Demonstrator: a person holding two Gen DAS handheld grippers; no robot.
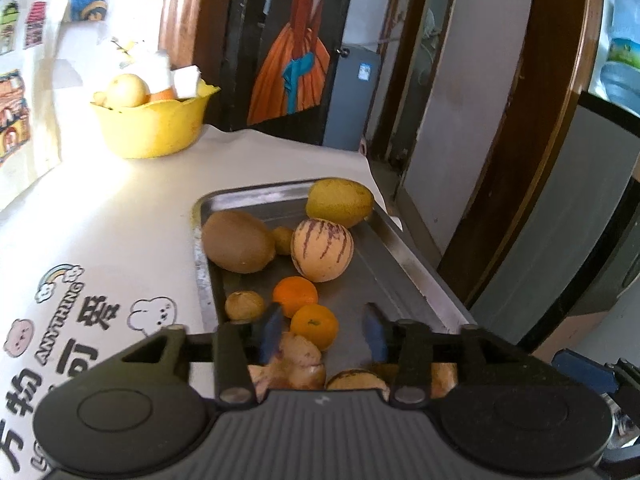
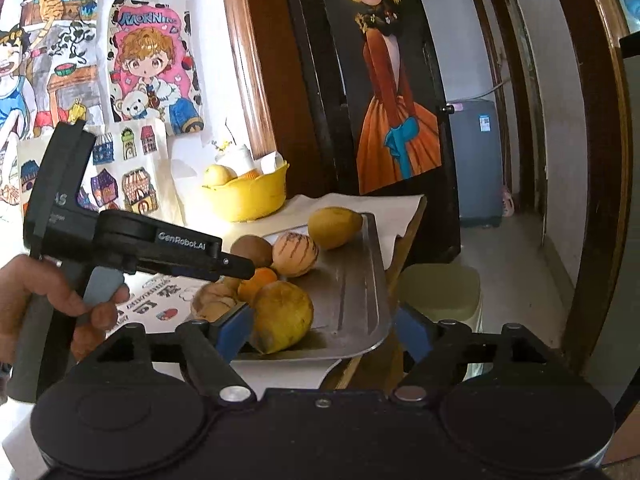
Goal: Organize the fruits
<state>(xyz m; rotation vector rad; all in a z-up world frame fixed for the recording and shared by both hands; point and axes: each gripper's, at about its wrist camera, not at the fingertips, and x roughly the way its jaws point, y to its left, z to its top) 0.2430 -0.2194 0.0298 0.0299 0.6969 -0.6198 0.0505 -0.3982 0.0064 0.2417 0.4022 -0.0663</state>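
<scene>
Showing ginger (image 1: 298, 364) under released left jaws, L view only; R view adds hand (image 2: 60, 304), right jaws released.

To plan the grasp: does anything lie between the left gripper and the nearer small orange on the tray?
The nearer small orange sits in the gap of the open left gripper. A ginger piece lies against the orange on the gripper's side and may be in the way. Nothing else visible is.

A steel tray (image 1: 404, 256) at frame centre carries a brown kiwi (image 1: 238, 241), a purple-striped melon (image 1: 322, 249), a yellow lemon (image 1: 340, 201) at the far end, and two oranges (image 1: 295, 295) touching each other. More fruit is held in a yellow bowl (image 1: 154, 128), upper left.
</scene>
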